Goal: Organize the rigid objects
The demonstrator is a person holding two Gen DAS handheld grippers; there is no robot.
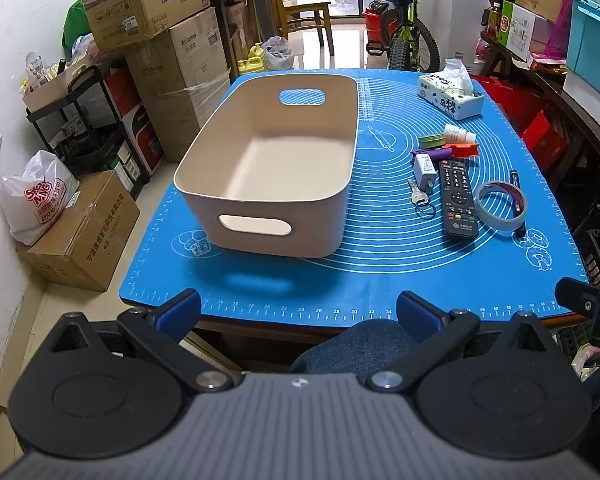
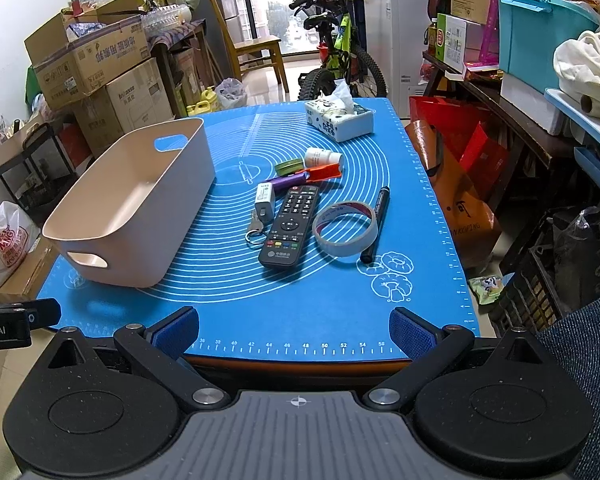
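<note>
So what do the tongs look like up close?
Both tongs, left and right, have black arms with silver screws, round black discs, a ribbed grey body and blue fingertip pads. White lettering marks the left one's side. Blue knitted fabric shows below.

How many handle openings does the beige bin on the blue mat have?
2. One handle opening is in the near end wall of the beige bin, facing the grippers. The other handle opening is in the far end wall. Neither long side wall shows an opening.
</note>
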